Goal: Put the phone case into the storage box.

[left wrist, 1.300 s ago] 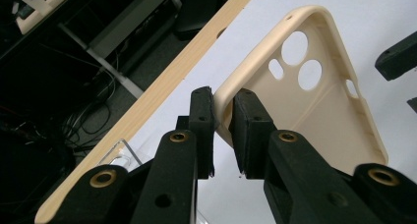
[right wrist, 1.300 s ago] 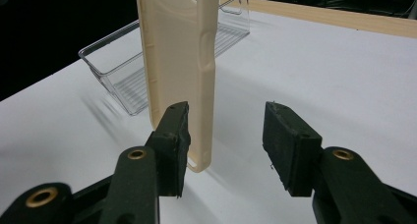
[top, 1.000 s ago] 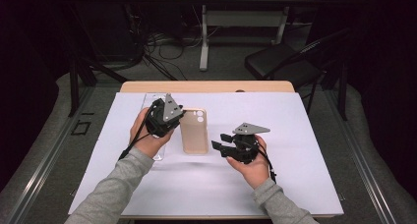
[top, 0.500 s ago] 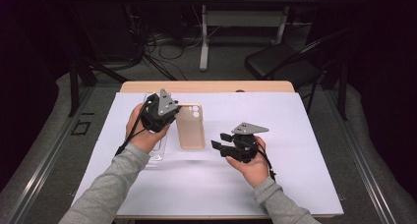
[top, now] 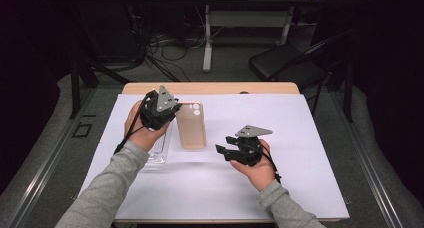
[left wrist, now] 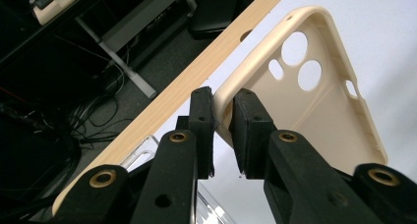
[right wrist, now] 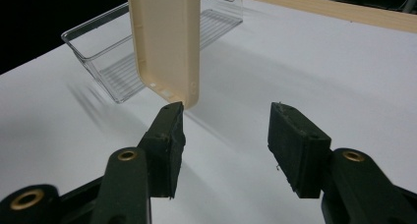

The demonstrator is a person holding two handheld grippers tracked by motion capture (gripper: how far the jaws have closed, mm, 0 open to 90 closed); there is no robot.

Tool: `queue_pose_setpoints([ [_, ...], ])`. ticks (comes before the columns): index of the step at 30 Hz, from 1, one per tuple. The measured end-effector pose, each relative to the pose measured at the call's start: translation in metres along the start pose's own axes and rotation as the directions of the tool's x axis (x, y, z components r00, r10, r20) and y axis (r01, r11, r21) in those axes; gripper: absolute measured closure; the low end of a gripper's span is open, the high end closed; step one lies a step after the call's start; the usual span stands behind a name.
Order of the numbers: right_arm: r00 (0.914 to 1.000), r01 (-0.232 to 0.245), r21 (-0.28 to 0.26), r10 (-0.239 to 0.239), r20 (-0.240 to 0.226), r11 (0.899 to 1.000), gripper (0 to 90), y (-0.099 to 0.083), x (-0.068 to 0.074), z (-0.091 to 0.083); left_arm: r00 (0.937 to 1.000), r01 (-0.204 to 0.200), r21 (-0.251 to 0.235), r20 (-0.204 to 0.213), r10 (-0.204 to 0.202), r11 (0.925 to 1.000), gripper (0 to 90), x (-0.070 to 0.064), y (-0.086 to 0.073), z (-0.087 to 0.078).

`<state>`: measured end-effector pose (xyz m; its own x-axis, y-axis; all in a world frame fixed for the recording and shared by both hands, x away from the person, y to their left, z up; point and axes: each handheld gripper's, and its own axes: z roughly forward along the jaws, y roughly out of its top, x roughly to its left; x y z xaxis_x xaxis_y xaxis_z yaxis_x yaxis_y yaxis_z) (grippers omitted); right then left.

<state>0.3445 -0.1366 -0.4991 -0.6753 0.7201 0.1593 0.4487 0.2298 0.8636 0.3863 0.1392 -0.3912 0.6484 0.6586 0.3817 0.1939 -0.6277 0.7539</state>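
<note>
The fingers (left wrist: pixel 248 130) of the left gripper (top: pixel 159 110) are pinched almost shut on the rim of a beige phone case (left wrist: pixel 314 96), right at the corner nearest its camera cutouts, with only that thin wall of soft plastic between the pads. The case hangs off the table (top: pixel 300 138), its open side up in the high view, and its lower end dangles in front of the right gripper (top: pixel 235 150).

That narrow bite looks like the weak point. With so little of the rim held, I'd judge the case could pivot or slip out if the left hand (top: pixel 142 133) tilts or jerks, and a flexible wall like this may simply fold under the squeeze. It could then drop onto the white table cover or into the clear plastic tray (right wrist: pixel 123 71) lying beside it. If the right gripper comes in, its near finger (right wrist: pixel 167 135) sits just under the bottom corner of the case and might knock it before closing.

The left forearm reaches forward from the bottom edge, wrist cocked so the gripper points up and away. The right hand (top: pixel 257 170) rests low over the table, its fingers spread wide and empty, aimed toward the case.
</note>
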Motion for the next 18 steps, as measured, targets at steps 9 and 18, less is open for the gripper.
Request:
queue_pose_setpoints([
  [9, 0.9999, 0.01, -0.008, -0.01, 0.008, 1.0, 47.2, 0.0, 0.0, -0.004, 1.0, -0.003, -0.005, 0.002, 0.003, 1.0, 79.6, 0.009, 0.004, -0.001],
  [18, 0.9986, 0.04, -0.007, -0.04, 0.035, 0.999, 45.5, -0.002, -0.003, -0.009, 0.9998, 0.018, -0.009, 0.001, -0.018, 0.9998, 79.7, 0.019, 0.009, 0.0],
])
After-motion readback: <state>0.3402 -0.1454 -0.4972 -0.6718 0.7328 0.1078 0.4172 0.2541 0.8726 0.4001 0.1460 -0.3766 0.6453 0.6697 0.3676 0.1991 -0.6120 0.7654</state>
